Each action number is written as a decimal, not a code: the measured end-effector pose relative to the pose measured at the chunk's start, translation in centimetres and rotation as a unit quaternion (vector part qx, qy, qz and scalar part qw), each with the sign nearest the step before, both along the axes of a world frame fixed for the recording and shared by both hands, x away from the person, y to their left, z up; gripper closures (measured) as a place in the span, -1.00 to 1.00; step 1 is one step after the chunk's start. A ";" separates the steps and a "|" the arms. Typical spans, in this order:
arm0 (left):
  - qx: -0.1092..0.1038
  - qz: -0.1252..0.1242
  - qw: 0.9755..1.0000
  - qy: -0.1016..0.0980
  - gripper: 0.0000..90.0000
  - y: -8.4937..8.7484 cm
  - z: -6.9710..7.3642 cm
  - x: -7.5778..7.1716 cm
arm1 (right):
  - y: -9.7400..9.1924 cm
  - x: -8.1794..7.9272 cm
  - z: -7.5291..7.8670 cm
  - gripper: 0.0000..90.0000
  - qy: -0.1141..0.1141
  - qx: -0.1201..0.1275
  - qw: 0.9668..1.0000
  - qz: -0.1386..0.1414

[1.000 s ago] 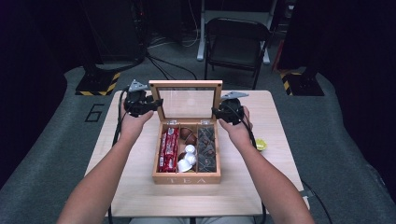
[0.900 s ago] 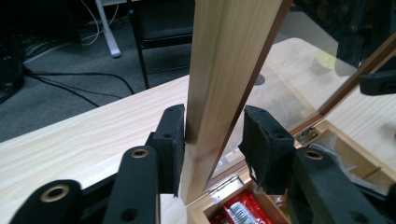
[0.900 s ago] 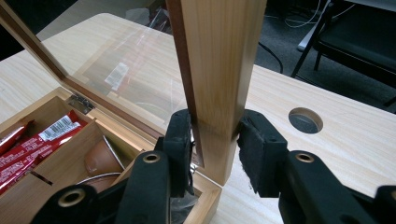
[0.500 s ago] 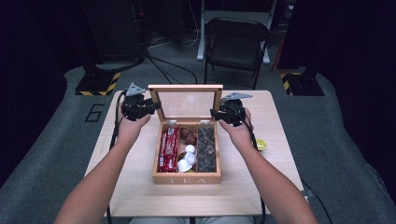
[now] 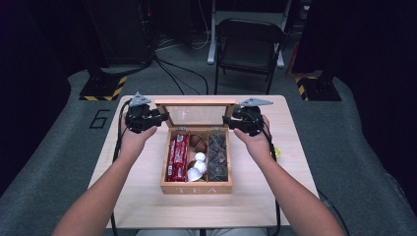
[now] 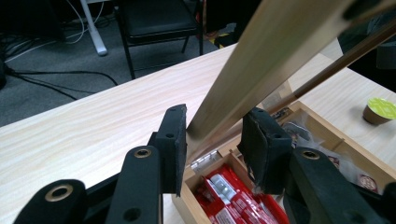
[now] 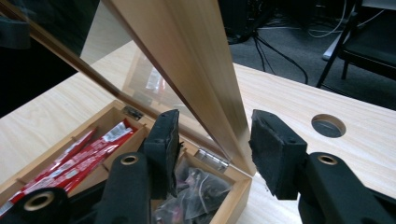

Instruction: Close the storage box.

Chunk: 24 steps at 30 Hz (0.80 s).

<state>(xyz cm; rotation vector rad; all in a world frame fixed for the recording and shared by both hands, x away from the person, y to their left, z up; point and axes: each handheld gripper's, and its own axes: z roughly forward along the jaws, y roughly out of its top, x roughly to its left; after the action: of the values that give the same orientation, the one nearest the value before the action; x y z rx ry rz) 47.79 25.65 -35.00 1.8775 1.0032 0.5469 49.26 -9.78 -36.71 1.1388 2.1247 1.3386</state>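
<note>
A wooden tea box [image 5: 196, 188] stands mid-table with its glass lid [image 5: 196, 115] raised. My left gripper [image 5: 164, 118] is shut on the lid's left frame edge [image 6: 243, 70]. Its jaws have just eased open a little, and both pads still touch the wood. My right gripper [image 5: 228, 120] is at the lid's right edge. Its jaws [image 7: 215, 144] have just been opening and now straddle the frame [image 7: 196, 60] with a gap beside the left pad. Red packets [image 5: 177, 157], white pods [image 5: 198, 164], brown pods and dark tea bags [image 5: 218, 155] fill the compartments.
A green-topped capsule [image 5: 277, 152] lies on the table right of the box. There is a round cable hole [image 7: 328, 125] in the tabletop beyond the right gripper. A black chair [image 5: 248, 46] stands behind the table's far edge.
The lid's top edge and both grippers have shifted toward the person. The right gripper's jaws have come apart from the lid frame.
</note>
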 end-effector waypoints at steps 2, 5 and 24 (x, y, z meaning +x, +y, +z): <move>0.000 -0.003 1.000 -0.002 0.35 0.0 0.1 -0.4 | 0.0 -0.4 0.2 0.17 -0.004 -0.003 1.000 0.002; 0.000 -0.005 1.000 -0.004 0.34 0.1 0.1 -0.7 | 0.0 -0.8 0.5 0.17 -0.012 -0.006 1.000 0.006; -0.006 -0.019 1.000 -0.010 0.33 0.4 0.8 -2.7 | -0.4 -2.9 1.9 0.19 -0.036 -0.009 0.999 0.016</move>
<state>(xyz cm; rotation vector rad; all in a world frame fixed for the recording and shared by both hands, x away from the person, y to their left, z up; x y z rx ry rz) 45.14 26.07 -34.15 1.8725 0.9550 0.5352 46.38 -10.17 -34.86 1.0374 2.1088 1.3513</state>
